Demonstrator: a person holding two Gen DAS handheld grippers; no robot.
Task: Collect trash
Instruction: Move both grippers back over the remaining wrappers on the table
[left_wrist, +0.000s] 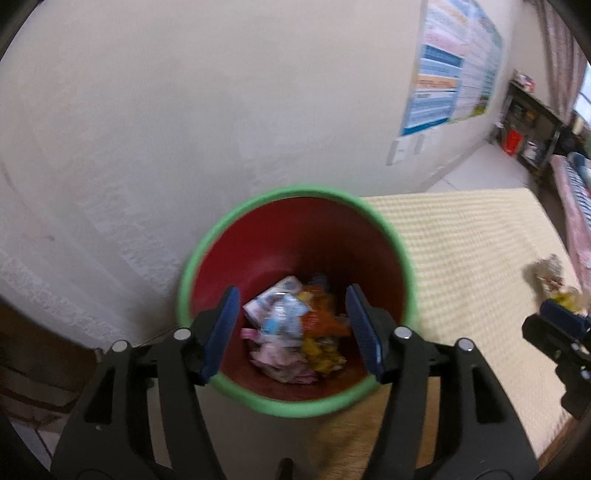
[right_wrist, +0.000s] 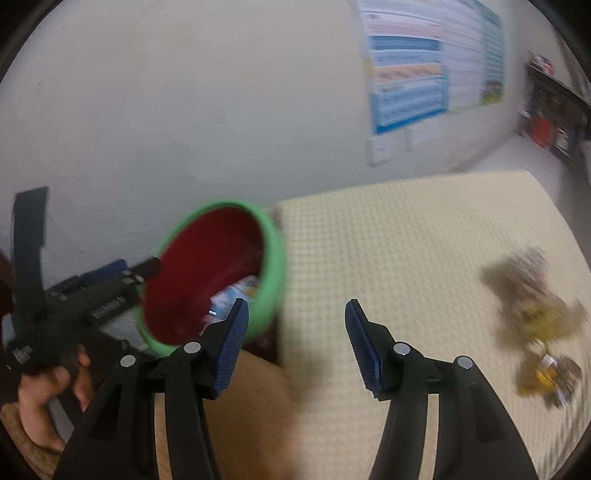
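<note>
progress: several wrappers (left_wrist: 295, 328) already in the bin (left_wrist: 207, 254) | your left hand-held gripper (left_wrist: 291, 325) above it, jaws apart, empty | your right hand-held gripper (right_wrist: 295, 339) parted, empty | left: crumpled trash (right_wrist: 535, 314) on the desk (right_wrist: 388, 258)

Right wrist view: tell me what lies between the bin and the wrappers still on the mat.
Only bare checked mat lies between the bin and the wrappers; the right hand-held gripper hangs over that stretch, open and empty.
</note>
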